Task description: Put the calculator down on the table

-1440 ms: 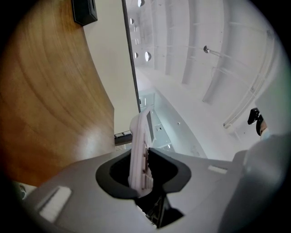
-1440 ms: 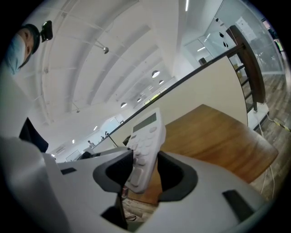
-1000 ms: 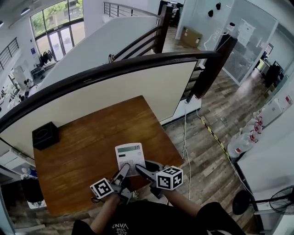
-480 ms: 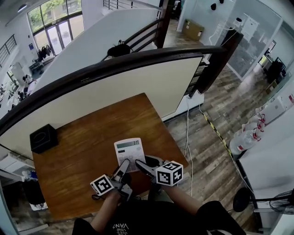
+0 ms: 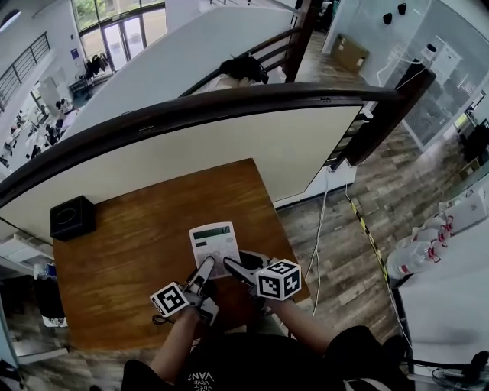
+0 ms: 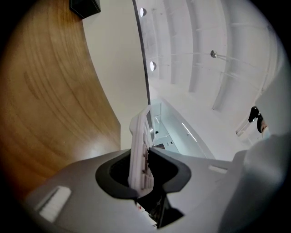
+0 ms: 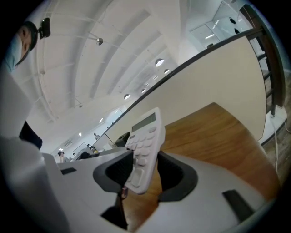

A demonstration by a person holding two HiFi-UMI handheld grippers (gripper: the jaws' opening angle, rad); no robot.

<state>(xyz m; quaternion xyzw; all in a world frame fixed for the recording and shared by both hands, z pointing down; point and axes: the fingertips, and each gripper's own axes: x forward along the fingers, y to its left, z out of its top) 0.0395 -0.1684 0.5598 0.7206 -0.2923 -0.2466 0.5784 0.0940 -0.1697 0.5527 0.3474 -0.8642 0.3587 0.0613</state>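
Observation:
The white calculator [image 5: 214,242] hangs a little above the wooden table [image 5: 130,260], near its front right part, display end away from me. Both grippers hold its near end. My left gripper [image 5: 205,267] grips the near left corner; in the left gripper view the calculator [image 6: 139,152] stands edge-on between the pressing jaws of that gripper [image 6: 142,169]. My right gripper [image 5: 231,266] is shut on the near right side; in the right gripper view the calculator [image 7: 144,144] tilts between the pads of that gripper [image 7: 141,172], keys showing.
A black box [image 5: 73,218] sits at the table's far left corner, also in the left gripper view as a black box [image 6: 84,6]. A cream partition with a dark rail [image 5: 229,107] runs behind the table. The table's right edge drops to a wooden floor with a white cable [image 5: 321,229].
Both grippers have carried the calculator a little farther out over the table and slightly lower. Their hold on it looks the same.

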